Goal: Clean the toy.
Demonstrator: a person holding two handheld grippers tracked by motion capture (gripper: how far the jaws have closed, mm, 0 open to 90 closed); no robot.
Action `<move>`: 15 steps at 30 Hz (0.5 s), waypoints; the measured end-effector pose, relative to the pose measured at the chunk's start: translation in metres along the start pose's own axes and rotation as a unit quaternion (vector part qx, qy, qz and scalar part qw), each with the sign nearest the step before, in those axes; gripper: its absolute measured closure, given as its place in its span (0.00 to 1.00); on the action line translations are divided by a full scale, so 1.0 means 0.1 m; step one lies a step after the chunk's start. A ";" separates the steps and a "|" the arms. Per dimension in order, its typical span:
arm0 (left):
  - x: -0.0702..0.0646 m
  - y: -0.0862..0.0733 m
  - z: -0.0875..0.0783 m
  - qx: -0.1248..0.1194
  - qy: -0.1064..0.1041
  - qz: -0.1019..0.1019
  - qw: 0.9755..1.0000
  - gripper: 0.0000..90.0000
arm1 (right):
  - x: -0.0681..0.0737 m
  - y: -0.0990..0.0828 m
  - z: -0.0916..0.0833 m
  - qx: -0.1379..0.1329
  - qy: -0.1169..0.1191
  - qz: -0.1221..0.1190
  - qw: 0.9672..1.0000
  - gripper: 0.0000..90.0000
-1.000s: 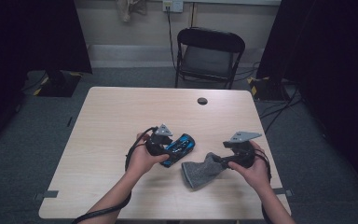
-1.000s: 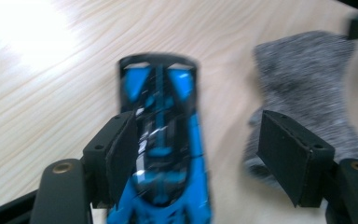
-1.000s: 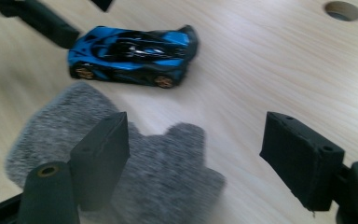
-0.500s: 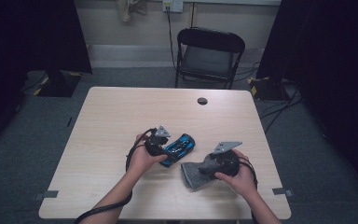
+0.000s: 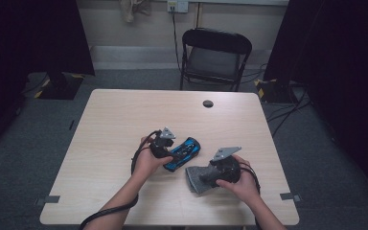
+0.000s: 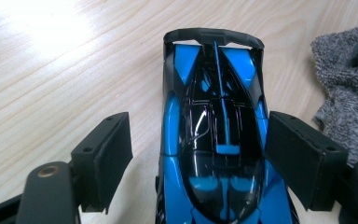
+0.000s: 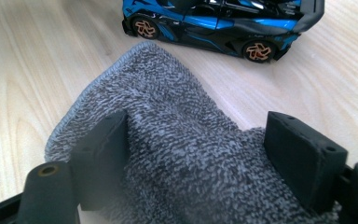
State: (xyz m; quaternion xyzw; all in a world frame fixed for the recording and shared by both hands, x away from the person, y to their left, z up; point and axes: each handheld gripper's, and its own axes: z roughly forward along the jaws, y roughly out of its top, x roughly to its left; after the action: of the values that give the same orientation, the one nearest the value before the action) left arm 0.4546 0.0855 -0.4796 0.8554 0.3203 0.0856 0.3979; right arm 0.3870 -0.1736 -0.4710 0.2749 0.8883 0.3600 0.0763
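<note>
Left tool (image 6: 198, 163) straddles a blue-and-black toy race car (image 6: 214, 140) that sits on the light wood desk (image 5: 115, 124). Its jaws have just been opening. One pad stands clear of the car's flank with desk showing between; the other pad is close beside the opposite flank, and contact there cannot be told. I read it as released, not clamped. The car points away from this tool, with its rear wing at the far end.

Right tool (image 7: 198, 163) is spread wide over a grey terry cloth (image 7: 177, 154) bunched between the jaws. One pad touches the pile, while the other stands off it. I read this as no real pinch yet. In the high view the cloth (image 5: 196, 179) lies near the desk's front edge, just beside the car (image 5: 182, 152), under the right hand (image 5: 242, 184).

Handling, as judged:
- The car looks like hard, glossy plastic, light and stiff, with slick curved flanks. The wheels may roll, so it could scoot out of a loose squeeze.
- Best hold is probably across the body at mid-length, between the axles. The thin rear wing looks the most breakable part.
- The cloth is soft, limp and grippy. Any gathered fold takes a pinch, but it will sag and drag if lifted by one edge.
</note>
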 end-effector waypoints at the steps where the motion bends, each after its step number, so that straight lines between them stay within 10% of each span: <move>1: 0.00 0.00 0.01 0.000 -0.001 -0.004 1.000 0.25 | 0.00 -0.01 0.01 0.002 0.001 0.000 1.000 0.27; 15: 0.02 -0.02 0.04 -0.008 -0.037 -0.013 0.999 0.39 | -0.04 -0.05 0.08 0.018 0.002 0.001 1.000 0.57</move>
State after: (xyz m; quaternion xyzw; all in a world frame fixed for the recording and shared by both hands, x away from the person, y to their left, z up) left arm 0.4565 0.0856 -0.4838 0.8507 0.3154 0.0509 0.4174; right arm 0.3904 -0.1740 -0.4801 0.2766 0.8946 0.3442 0.0693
